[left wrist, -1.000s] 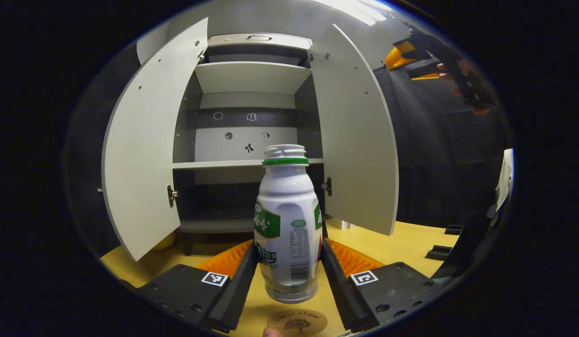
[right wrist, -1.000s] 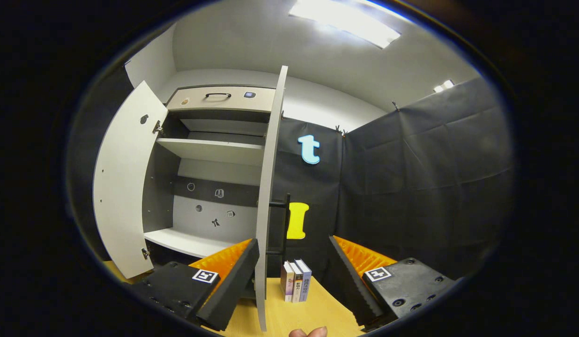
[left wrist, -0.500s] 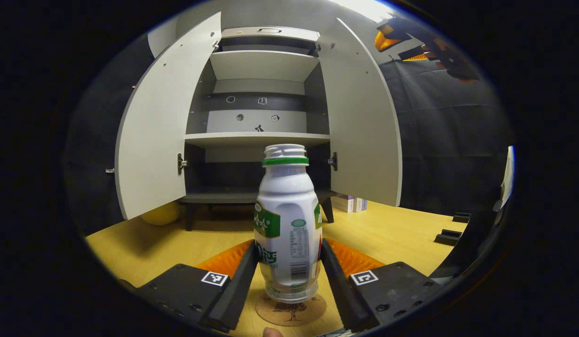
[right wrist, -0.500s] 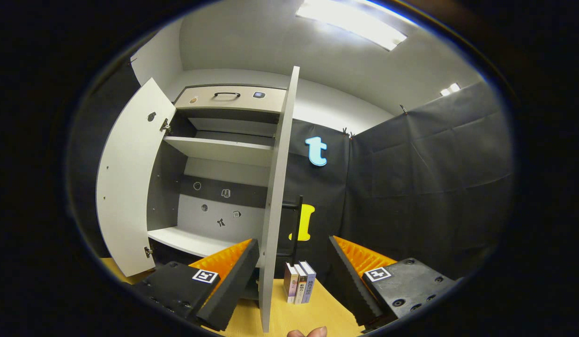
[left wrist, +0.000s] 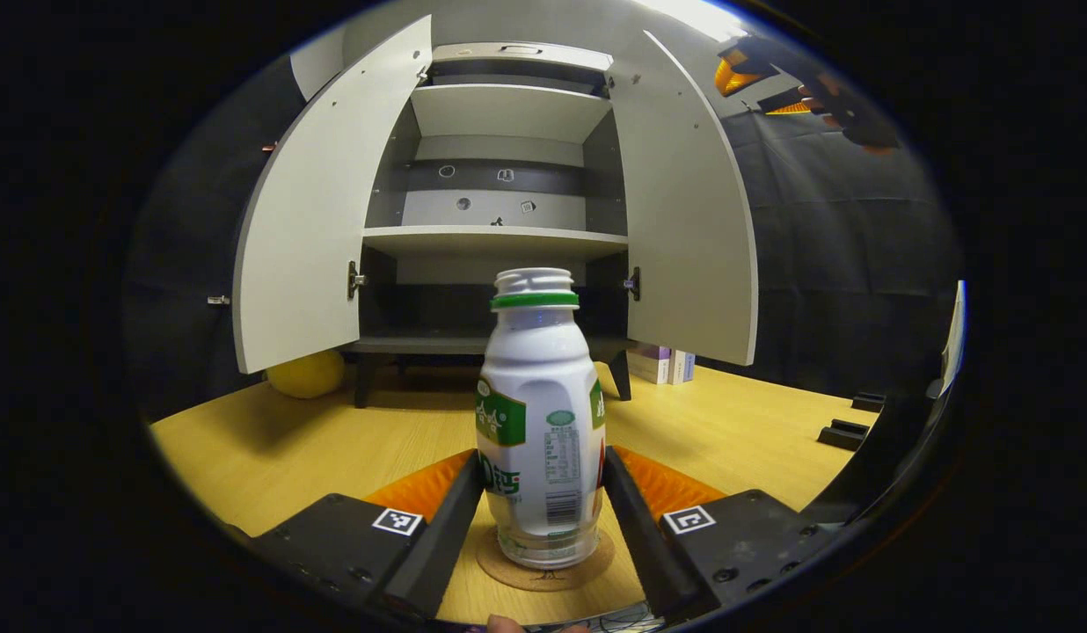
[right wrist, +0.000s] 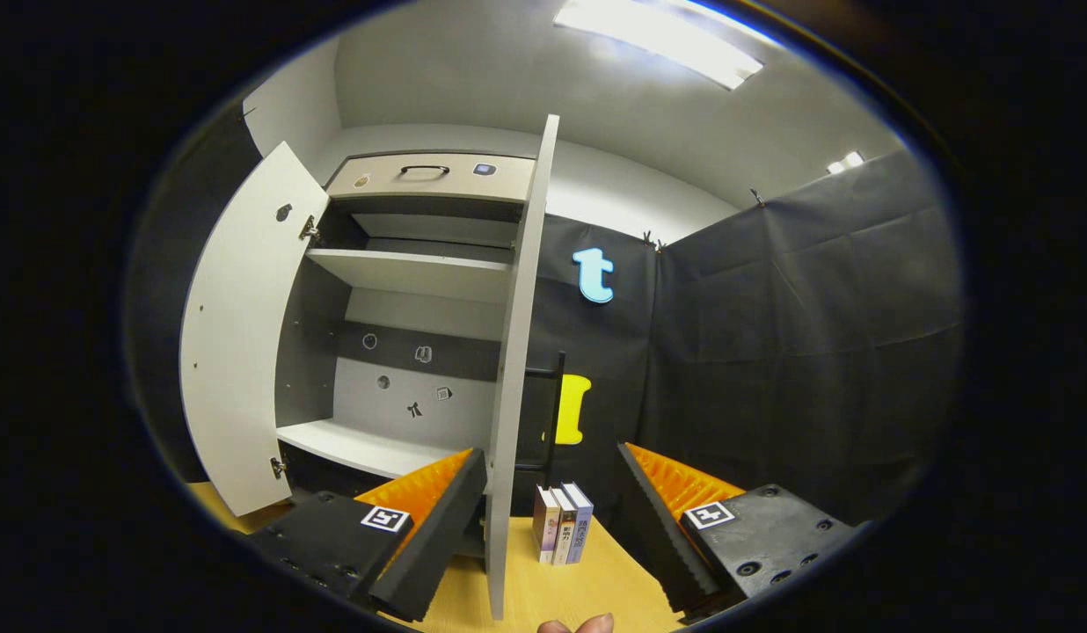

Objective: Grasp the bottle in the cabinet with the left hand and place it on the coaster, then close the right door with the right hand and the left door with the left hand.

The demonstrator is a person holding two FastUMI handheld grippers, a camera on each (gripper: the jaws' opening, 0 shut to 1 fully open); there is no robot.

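Left gripper [left wrist: 542, 510] clamps the bottle [left wrist: 540, 422] upright between its fingers, base over the coaster [left wrist: 543, 569] below, apparently for release; right gripper [right wrist: 552, 510], jaws apart, faces the right door [right wrist: 515, 352] edge-on, seemingly ready to close it

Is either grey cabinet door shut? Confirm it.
No: in the left gripper view the left grey cabinet door and the right grey cabinet door both stand swung wide open.

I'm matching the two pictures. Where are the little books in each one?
Left gripper view: books right of middle, just below the open right door.
Right gripper view: books bottom centre, just right of that door, seen edge-on.
Shared landmark: the right door.
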